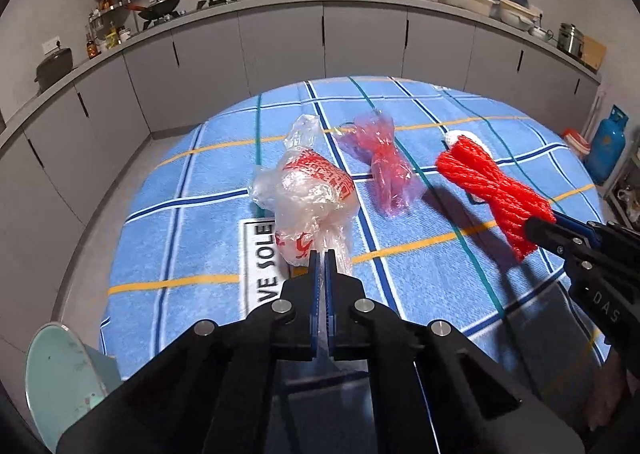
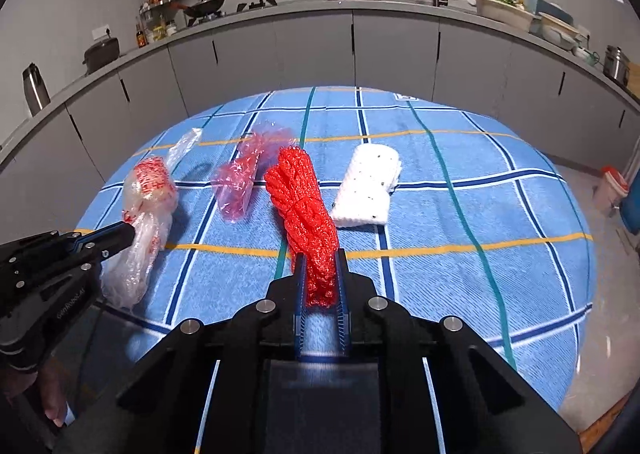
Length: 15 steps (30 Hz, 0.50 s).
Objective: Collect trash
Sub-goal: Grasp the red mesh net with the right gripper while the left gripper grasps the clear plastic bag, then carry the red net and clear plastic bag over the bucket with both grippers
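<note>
My left gripper [image 1: 320,254] is shut on the near end of a clear plastic bag with red print [image 1: 308,194], lifted slightly over the blue checked cloth [image 1: 400,278]. My right gripper [image 2: 320,254] is shut on the near end of a red foam net [image 2: 304,206]; it also shows in the left wrist view [image 1: 492,190]. A crumpled pink plastic bag [image 1: 384,162] lies between them on the cloth. A white foam net [image 2: 368,186] lies on the cloth to the right of the red net. The left gripper [image 2: 128,232] shows at the right wrist view's left edge.
A pale green bin [image 1: 60,378] stands at the table's near left corner. A white label with black letters [image 1: 260,262] lies on the cloth under the clear bag. Grey kitchen cabinets [image 1: 320,42] run behind the table. A blue gas cylinder [image 1: 608,142] stands at the right.
</note>
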Tool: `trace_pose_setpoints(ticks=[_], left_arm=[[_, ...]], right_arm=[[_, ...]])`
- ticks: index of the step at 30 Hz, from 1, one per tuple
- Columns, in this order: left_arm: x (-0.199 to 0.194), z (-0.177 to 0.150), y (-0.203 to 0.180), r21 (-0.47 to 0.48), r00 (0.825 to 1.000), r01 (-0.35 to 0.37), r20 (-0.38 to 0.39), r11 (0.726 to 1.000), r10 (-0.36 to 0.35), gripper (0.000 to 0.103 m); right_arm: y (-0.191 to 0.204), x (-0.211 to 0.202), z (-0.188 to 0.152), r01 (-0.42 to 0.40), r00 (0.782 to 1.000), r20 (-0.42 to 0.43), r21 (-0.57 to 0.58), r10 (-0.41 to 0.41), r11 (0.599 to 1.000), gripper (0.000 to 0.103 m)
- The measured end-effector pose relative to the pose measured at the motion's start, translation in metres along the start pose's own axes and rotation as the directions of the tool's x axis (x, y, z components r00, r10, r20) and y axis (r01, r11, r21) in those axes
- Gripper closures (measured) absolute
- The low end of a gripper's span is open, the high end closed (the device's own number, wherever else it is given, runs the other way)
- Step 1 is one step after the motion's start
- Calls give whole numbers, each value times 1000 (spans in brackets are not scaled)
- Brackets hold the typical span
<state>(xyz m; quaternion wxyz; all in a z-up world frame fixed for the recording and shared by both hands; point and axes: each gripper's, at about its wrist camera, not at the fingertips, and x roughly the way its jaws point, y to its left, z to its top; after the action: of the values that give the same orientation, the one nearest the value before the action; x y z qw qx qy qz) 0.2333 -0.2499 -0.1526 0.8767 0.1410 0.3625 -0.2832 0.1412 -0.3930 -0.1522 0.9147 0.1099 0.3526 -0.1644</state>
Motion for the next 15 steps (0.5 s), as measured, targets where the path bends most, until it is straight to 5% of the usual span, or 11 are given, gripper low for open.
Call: trace_pose_setpoints(ticks=[15], left_arm=[[-73, -17, 27, -47, 994, -56, 91, 997, 60, 101]], right_arm=[[27, -45, -6, -69, 995, 67, -29, 71, 997, 89]])
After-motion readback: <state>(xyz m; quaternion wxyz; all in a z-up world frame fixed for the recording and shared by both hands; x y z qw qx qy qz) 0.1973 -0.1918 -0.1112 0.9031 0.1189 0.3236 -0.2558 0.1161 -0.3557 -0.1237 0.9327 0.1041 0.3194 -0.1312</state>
